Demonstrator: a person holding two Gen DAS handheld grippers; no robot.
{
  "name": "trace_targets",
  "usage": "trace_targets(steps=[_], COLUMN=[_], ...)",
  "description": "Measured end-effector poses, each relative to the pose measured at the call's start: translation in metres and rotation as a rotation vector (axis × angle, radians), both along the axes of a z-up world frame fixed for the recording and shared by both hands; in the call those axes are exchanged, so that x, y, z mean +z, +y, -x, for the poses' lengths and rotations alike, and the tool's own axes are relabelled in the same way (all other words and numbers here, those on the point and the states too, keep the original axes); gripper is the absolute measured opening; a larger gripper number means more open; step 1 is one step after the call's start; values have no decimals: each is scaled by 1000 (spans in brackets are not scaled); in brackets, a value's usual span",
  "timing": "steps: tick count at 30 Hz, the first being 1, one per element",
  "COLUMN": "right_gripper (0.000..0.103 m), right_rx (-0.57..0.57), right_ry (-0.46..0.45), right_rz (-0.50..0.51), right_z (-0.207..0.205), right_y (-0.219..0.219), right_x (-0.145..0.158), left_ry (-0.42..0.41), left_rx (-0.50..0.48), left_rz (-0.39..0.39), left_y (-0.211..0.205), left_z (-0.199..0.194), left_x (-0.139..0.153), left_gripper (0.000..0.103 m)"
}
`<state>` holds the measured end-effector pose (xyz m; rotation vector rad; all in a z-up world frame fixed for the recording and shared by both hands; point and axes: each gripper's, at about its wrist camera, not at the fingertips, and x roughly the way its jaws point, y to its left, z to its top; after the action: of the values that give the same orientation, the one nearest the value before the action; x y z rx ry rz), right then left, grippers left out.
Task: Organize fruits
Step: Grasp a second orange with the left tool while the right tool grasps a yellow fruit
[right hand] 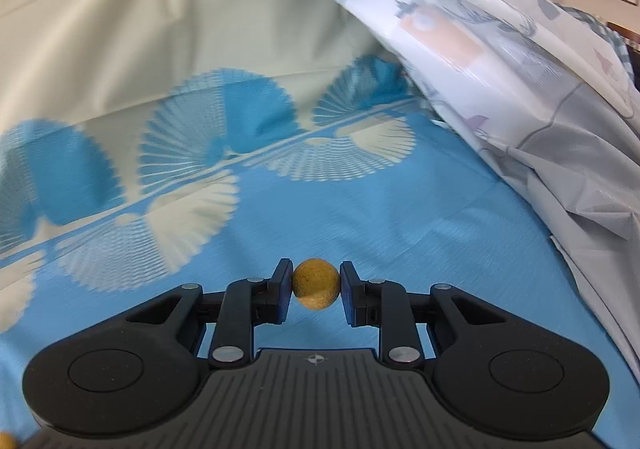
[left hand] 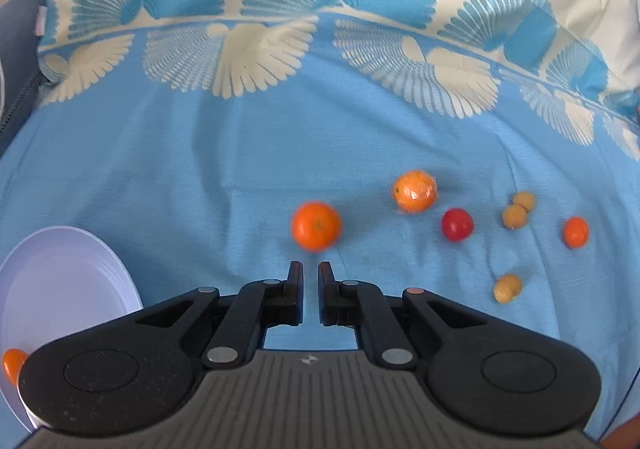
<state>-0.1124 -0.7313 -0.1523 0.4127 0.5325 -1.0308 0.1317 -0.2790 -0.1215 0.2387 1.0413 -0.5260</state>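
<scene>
In the left wrist view my left gripper (left hand: 310, 269) is shut and empty, with only a narrow gap between its fingers, just short of an orange mandarin (left hand: 316, 226) on the blue cloth. Further right lie a wrapped orange (left hand: 414, 191), a red tomato (left hand: 457, 224), two tan longans (left hand: 518, 210), a small orange fruit (left hand: 575, 232) and another longan (left hand: 507, 288). A white plate (left hand: 60, 277) at the left holds a small orange fruit (left hand: 14, 365) at its near edge. In the right wrist view my right gripper (right hand: 316, 283) is shut on a tan longan (right hand: 316, 284) above the cloth.
The blue cloth (left hand: 200, 177) with a cream fan pattern covers the surface. A grey-white printed sheet (right hand: 540, 109) hangs in folds at the right in the right wrist view. A small orange-tan object (right hand: 6, 441) shows at that view's bottom left corner.
</scene>
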Motion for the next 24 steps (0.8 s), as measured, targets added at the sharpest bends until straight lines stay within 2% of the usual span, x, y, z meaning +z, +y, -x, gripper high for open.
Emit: trace_targets(steps=[1, 2, 3, 5, 7, 8, 10, 11, 12, 14, 16, 19, 24], right_gripper=[26, 26, 26, 26, 26, 26, 26, 26, 26, 26, 26, 26, 26], right_rx=[17, 25, 26, -1, -32, -46, -60, -62, -63, -56, -35, 10, 139], right_ry=[5, 6, 5, 10, 7, 8, 14, 14, 13, 9, 13, -4, -110], right_rz=[3, 8, 8, -5, -37, -53, -70, -75, -80, -89, -96, -109, -116], right_z=[1, 2, 4, 7, 11, 13, 14, 14, 13, 12, 11, 10, 19], right_y=[9, 16, 20, 21, 17, 15, 13, 12, 12, 14, 20, 38, 117], right_x=[4, 7, 8, 6, 0, -4, -11, -13, -15, -20, -22, -17, 29], left_ry=[7, 1, -16, -46, -65, -48, 1, 29, 53, 15, -11, -6, -78], left_rx=[-5, -9, -10, -1, 15, 5, 10, 9, 11, 14, 2, 4, -54], left_rz=[2, 6, 12, 27, 22, 11, -2, -8, -19, -19, -14, 7, 33], left_y=[0, 0, -2, -7, -14, -19, -28, -31, -34, -36, -35, -27, 11], left_z=[-2, -4, -7, -15, -29, -37, -50, -54, -57, -57, -54, -42, 15], left_x=[-2, -4, -5, -10, -18, -24, -38, -46, -53, -55, -51, -34, 25], left_gripper=[18, 37, 63, 90, 90, 90, 82, 63, 51, 41, 40, 40, 40])
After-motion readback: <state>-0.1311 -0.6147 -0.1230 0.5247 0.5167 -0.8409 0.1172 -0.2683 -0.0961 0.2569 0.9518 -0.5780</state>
